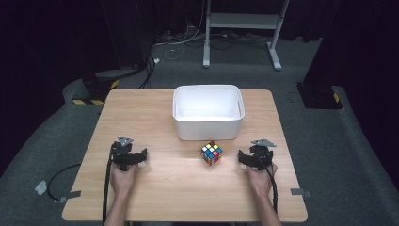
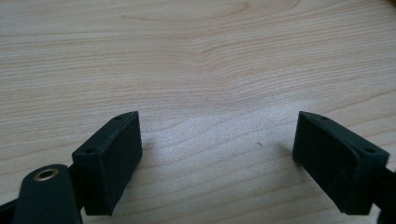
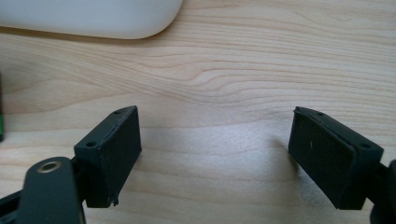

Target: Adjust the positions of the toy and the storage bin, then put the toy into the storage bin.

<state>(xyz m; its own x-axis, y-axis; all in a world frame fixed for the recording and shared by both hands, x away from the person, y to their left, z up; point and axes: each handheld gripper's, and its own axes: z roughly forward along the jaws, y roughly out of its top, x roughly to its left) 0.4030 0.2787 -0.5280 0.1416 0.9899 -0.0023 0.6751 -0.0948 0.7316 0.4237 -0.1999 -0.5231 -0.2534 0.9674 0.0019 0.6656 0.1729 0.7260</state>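
High view first: the puzzle cube (image 1: 211, 153) sits on the wooden table (image 1: 155, 117), just in front of the white bin (image 1: 208, 112) and apart from its near wall. It lies between my two grippers, nearer my right gripper (image 1: 249, 159) than my left gripper (image 1: 134, 158). As I judge it, nothing of the work is done yet: the cube is untouched on the table, the bin looks empty from here, and the reach, the grasp, the lift and the drop into the bin all remain, if the bin is where the cube is meant to go.

In the left gripper view my jaws stand wide apart over bare wood, with nothing between the pads (image 2: 112, 163); they touch no object. In the right gripper view the jaws are likewise spread wide and hold nothing. The rounded corner of the bin (image 3: 93, 18) shows at the top, and a thin dark and green sliver at the left edge may be the cube (image 3: 1, 122), though it is too small to be sure. Both grippers rest low at the table, well clear of each other.
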